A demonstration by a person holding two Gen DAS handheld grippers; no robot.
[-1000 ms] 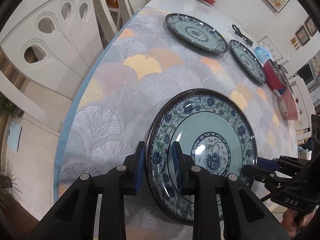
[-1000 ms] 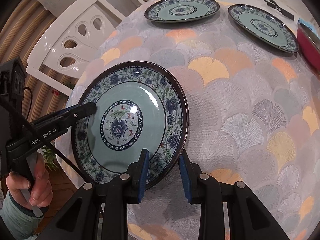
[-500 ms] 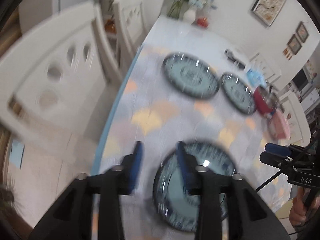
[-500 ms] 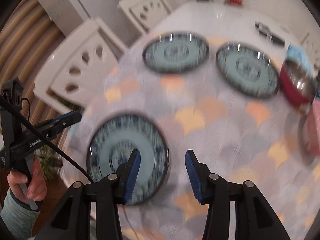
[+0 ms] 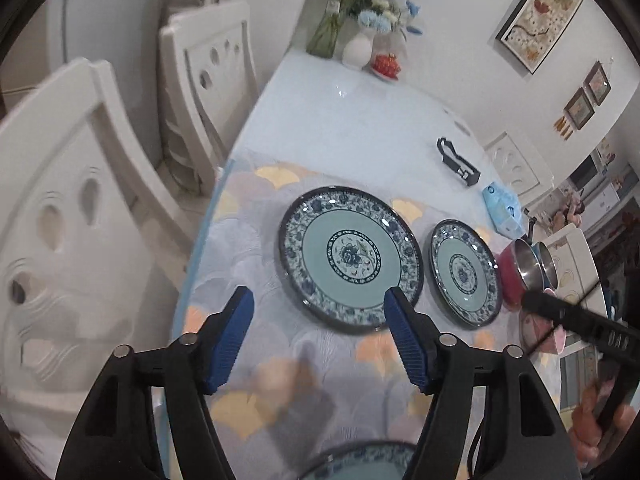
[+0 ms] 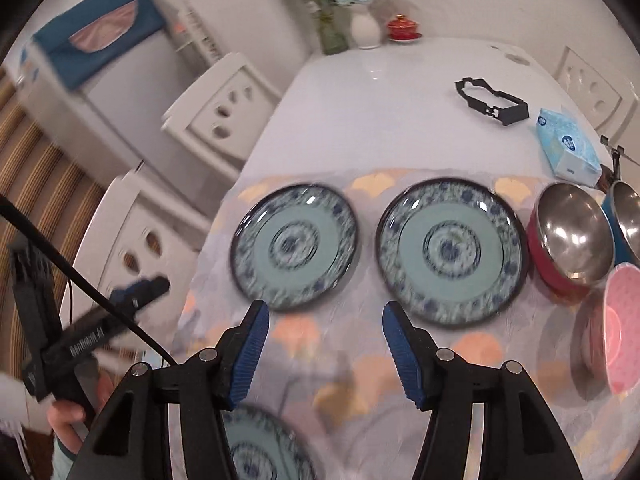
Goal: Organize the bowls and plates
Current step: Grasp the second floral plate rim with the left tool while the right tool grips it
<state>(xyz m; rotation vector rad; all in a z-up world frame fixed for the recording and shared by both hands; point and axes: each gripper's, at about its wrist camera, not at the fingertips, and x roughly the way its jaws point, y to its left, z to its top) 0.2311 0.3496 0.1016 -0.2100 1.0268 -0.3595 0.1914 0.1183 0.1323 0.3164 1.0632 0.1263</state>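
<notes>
Three blue floral plates lie on the patterned tablecloth. The near plate (image 5: 360, 460) lies at the bottom edge under my left gripper (image 5: 318, 304), which is open and empty above the cloth. The left far plate (image 5: 350, 258) and the right far plate (image 5: 464, 272) lie ahead. In the right wrist view my right gripper (image 6: 326, 318) is open and empty, raised short of the left far plate (image 6: 296, 246) and the right far plate (image 6: 450, 250); the near plate (image 6: 260, 448) is below it. A red bowl (image 6: 568, 236), a blue bowl (image 6: 626, 220) and a pink bowl (image 6: 616, 320) stand at the right.
A tissue box (image 6: 568, 146) and a black frame (image 6: 492, 102) lie on the bare white table beyond the cloth. A vase with flowers (image 6: 364, 28) and a red pot (image 6: 402, 26) stand at the far end. White chairs (image 5: 72, 240) line the left table edge.
Both grippers let go of the near plate, opened wide and rose back from it. The plate now lies flat at the near edge of the table.
</notes>
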